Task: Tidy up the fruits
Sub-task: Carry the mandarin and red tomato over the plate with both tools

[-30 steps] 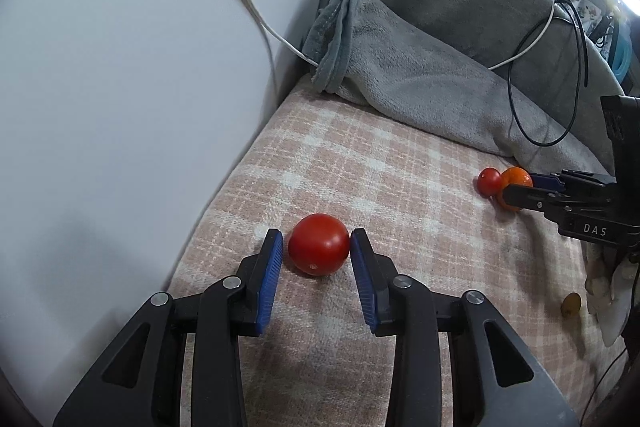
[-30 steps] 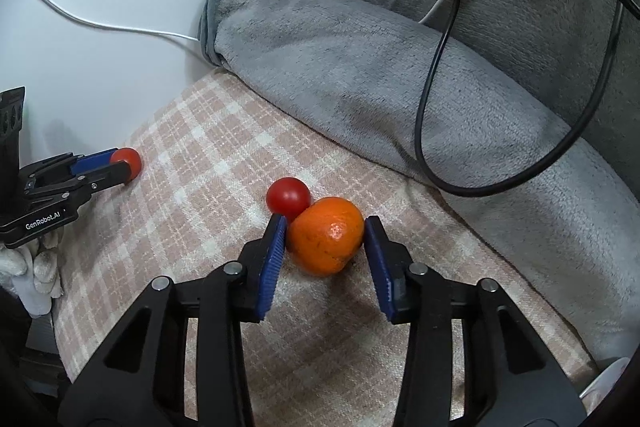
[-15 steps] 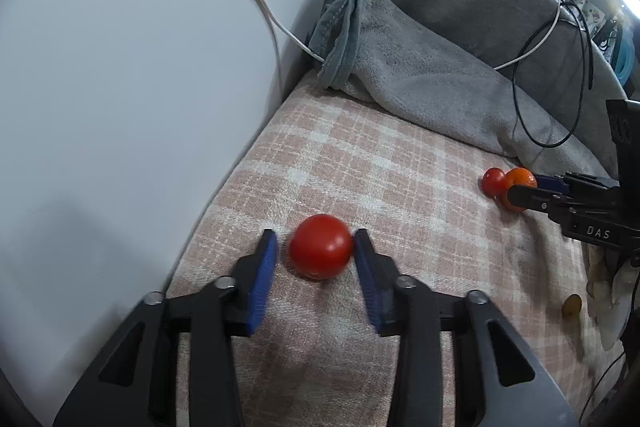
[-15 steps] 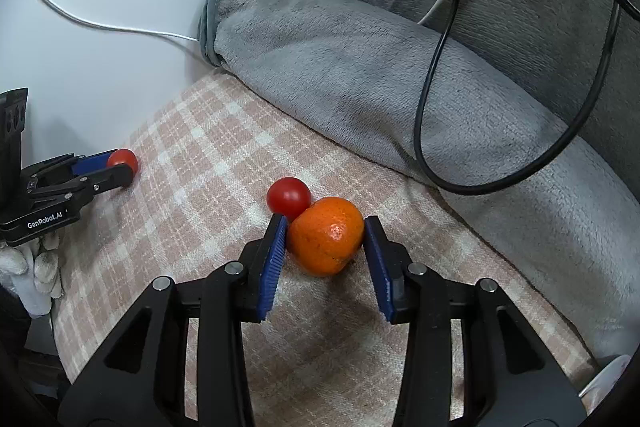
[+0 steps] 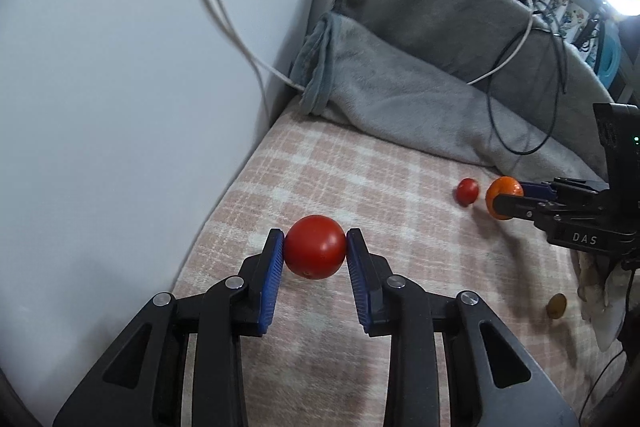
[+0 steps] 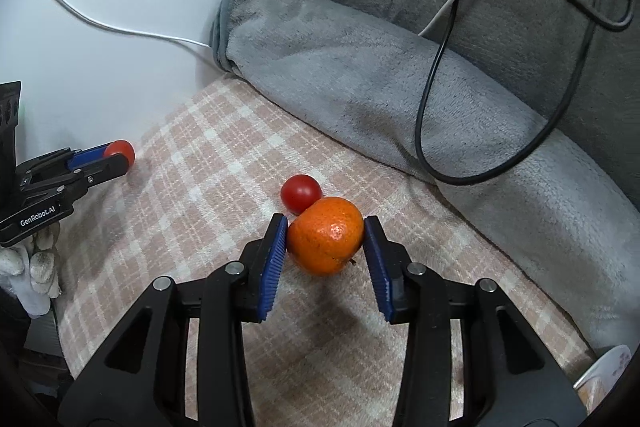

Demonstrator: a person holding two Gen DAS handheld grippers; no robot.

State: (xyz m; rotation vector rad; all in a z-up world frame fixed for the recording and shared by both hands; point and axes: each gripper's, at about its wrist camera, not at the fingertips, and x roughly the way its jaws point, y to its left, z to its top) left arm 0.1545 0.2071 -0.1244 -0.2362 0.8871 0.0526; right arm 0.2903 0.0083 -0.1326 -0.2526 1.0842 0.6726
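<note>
Through my left wrist camera, my left gripper is clamped on the big tomato over the plaid blanket, near its wall-side edge.

Through my right wrist camera, my right gripper pinches the orange above that blanket, the small tomato just behind it.

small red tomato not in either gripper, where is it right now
In the right wrist view the small red tomato lies on the plaid cover, just beyond and left of the orange in the right gripper.
</note>
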